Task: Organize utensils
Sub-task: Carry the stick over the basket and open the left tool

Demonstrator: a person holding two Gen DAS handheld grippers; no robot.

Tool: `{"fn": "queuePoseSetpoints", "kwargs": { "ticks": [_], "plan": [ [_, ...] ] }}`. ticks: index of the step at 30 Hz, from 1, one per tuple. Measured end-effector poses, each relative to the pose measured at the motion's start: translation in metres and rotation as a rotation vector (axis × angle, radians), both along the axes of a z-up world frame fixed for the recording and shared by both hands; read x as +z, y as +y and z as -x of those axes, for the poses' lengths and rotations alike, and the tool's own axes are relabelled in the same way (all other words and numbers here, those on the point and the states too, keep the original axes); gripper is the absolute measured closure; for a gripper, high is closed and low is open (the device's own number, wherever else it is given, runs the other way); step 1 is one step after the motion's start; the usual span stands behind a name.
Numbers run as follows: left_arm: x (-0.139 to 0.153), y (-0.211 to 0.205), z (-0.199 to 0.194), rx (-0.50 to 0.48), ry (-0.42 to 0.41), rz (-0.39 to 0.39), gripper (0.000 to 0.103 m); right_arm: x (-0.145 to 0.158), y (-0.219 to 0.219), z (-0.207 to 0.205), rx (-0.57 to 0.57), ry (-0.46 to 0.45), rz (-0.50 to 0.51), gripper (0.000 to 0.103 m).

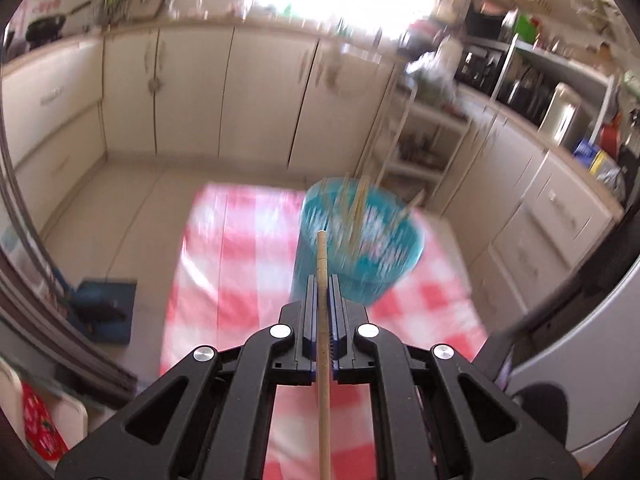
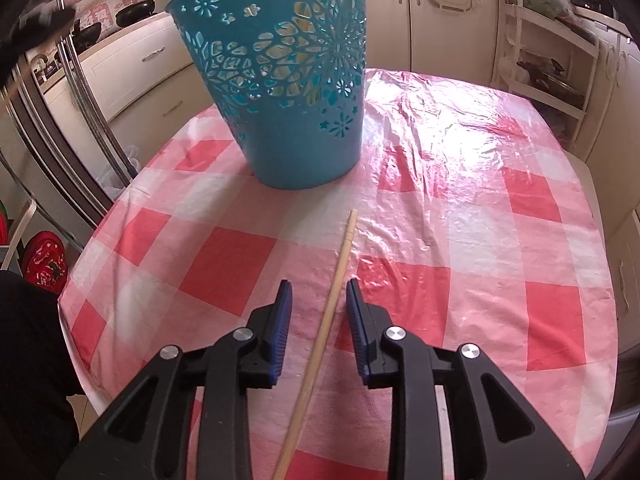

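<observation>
My left gripper (image 1: 322, 280) is shut on a wooden chopstick (image 1: 322, 256), held high above the table, its tip pointing toward a blue perforated basket (image 1: 356, 236) with several chopsticks (image 1: 354, 208) standing in it; that view is motion-blurred. My right gripper (image 2: 319, 286) is open, low over the table, with its jaws on either side of another wooden chopstick (image 2: 324, 328) that lies on the red-and-white checked tablecloth (image 2: 460, 240). The basket (image 2: 288, 84) stands upright beyond it, at the far left of the table.
Cream kitchen cabinets (image 1: 192, 88) ring the room. A white shelf rack (image 2: 548, 60) stands beyond the table's far right corner. A blue mat (image 1: 106, 304) lies on the floor at left. The table edge (image 2: 76, 320) runs close at left.
</observation>
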State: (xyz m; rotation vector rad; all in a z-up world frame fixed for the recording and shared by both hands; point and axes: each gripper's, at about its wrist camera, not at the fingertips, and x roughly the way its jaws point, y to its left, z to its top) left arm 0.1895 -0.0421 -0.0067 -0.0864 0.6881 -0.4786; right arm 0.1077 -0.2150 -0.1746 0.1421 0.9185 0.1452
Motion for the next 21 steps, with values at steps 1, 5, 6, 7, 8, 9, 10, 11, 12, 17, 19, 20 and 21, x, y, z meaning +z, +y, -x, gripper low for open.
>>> {"fn": "queuePoseSetpoints", "kwargs": {
  "ticks": [1,5,6,7,8,9,10,11,12,17,19,20,21],
  "plan": [
    [0.014,-0.004,-0.001,-0.005,-0.038,0.017,0.098,0.0,0.0,0.0,-0.002,0.001,-0.006,0.074],
    [0.052,-0.035,-0.026,0.007,-0.181,0.051,0.098,0.0,-0.001,0.0,-0.003,0.002,-0.018,0.073],
    [0.054,-0.042,-0.033,0.015,-0.196,0.062,0.098,0.0,-0.001,0.0,-0.001,0.001,-0.018,0.071],
    [0.057,-0.05,-0.042,0.032,-0.217,0.072,0.098,0.0,0.0,0.0,0.0,0.0,-0.017,0.071],
    [0.058,-0.057,-0.051,0.049,-0.239,0.08,0.098,0.0,0.0,0.0,0.003,-0.002,-0.015,0.069],
    [0.057,-0.062,-0.058,0.064,-0.256,0.087,0.098,0.0,0.001,0.0,0.006,-0.003,-0.012,0.068],
    [0.055,-0.07,-0.065,0.084,-0.279,0.091,0.098,0.0,0.002,0.0,0.01,-0.004,-0.008,0.068],
    [0.053,-0.076,-0.071,0.102,-0.3,0.091,0.098,0.0,0.003,0.001,0.013,-0.005,-0.004,0.067],
    [0.05,-0.082,-0.077,0.12,-0.319,0.089,0.098,0.0,0.004,0.001,0.015,-0.007,-0.001,0.066],
    [0.02,-0.102,-0.102,0.173,-0.312,0.078,0.098,-0.001,0.005,0.0,0.027,-0.012,0.007,0.065],
    [0.01,-0.105,-0.105,0.181,-0.305,0.076,0.098,-0.001,0.005,0.0,0.031,-0.012,0.008,0.064],
    [0.004,-0.107,-0.106,0.182,-0.299,0.071,0.098,-0.001,0.006,0.0,0.032,-0.013,0.009,0.064],
    [0.0,-0.108,-0.106,0.184,-0.297,0.062,0.098,-0.001,0.006,0.0,0.033,-0.013,0.01,0.063]
  ]
}}
